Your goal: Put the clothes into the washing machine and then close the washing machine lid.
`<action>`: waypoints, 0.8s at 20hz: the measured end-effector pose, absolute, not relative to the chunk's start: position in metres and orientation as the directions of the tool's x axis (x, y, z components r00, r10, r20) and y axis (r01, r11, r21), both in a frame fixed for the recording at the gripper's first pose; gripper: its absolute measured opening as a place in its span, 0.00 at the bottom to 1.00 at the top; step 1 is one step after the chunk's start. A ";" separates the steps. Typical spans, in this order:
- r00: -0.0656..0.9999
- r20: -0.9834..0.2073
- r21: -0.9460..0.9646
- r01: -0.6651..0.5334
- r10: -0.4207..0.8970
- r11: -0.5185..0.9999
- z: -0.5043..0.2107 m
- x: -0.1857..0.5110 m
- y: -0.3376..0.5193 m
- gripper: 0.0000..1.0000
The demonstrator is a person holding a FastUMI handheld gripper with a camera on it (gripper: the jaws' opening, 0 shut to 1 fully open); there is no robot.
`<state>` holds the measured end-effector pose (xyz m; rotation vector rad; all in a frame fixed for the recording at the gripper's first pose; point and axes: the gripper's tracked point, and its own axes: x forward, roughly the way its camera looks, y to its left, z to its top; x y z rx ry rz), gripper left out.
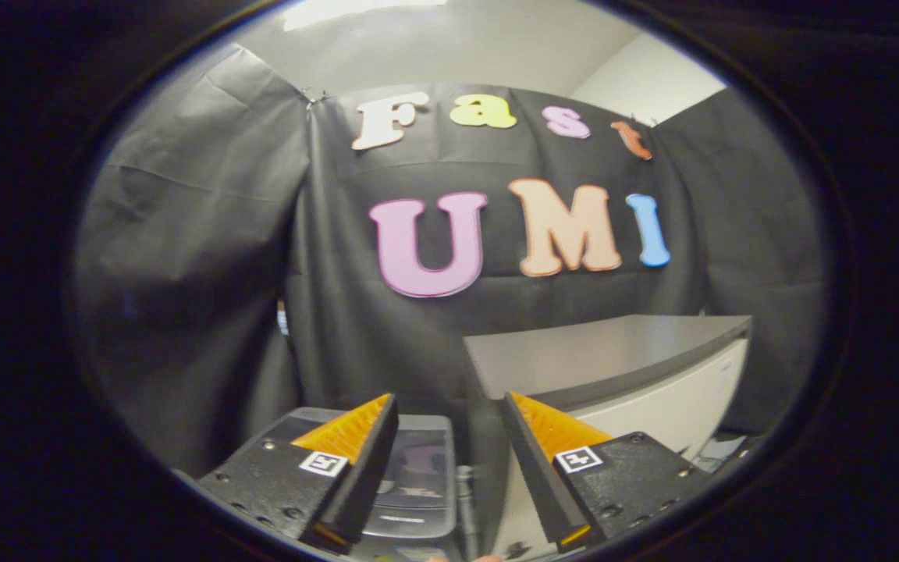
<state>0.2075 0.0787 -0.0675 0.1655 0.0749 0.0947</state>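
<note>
Black cloth wall behind; white cabinet (652,390) ahead right, washing machine (418,476) with dark closed lid low between the fingers. Gripper (449,414) jaws open, holding nothing.

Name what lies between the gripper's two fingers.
In the gripper view, the gripper is open, gripping nothing; through the gap show the washing machine's dark lid and the black cloth wall.

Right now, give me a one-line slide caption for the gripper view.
Open gripper held empty above a closed washing machine lid, with a white cabinet just beyond the fingers.
</note>
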 end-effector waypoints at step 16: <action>0.989 -0.145 0.102 -0.005 0.020 0.995 -0.226 0.138 -0.059 0.92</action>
